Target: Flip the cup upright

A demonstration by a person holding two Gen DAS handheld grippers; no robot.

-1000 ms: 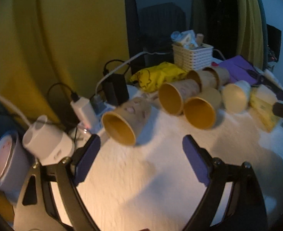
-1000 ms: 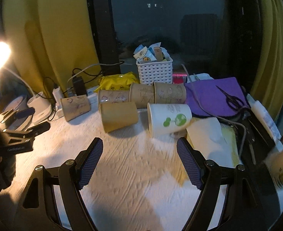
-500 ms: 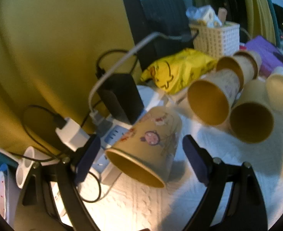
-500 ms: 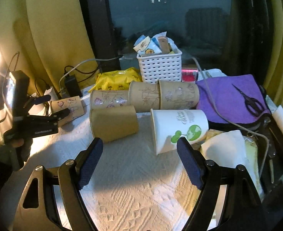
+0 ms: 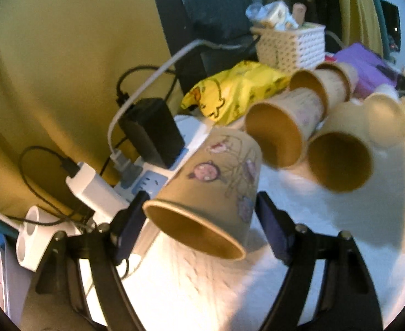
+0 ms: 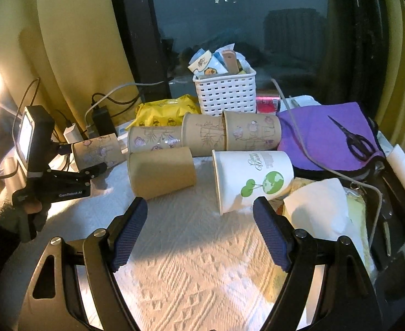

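The left gripper is spread wide, its two blue pads on either side of a printed brown paper cup that lies on its side; whether the pads touch the cup's wall cannot be told, since a gap seems to show on each side. The cup's long axis runs from its open mouth, which faces the left wrist camera and tips slightly down, back to its closed base, which points away toward the power strip. From the right wrist view the same cup rests at the left end of the row of cups, with the left gripper reaching in at its mouth.

The right gripper is wide open and holds nothing, hovering above the white textured cover of the desk. Just beyond its fingertips lie a plain brown cup and a white cup with a green print, both on their sides. Behind them three more printed brown cups lie nested end to end. Farther back stand a white basket, a yellow packet and a purple cloth carrying black scissors.
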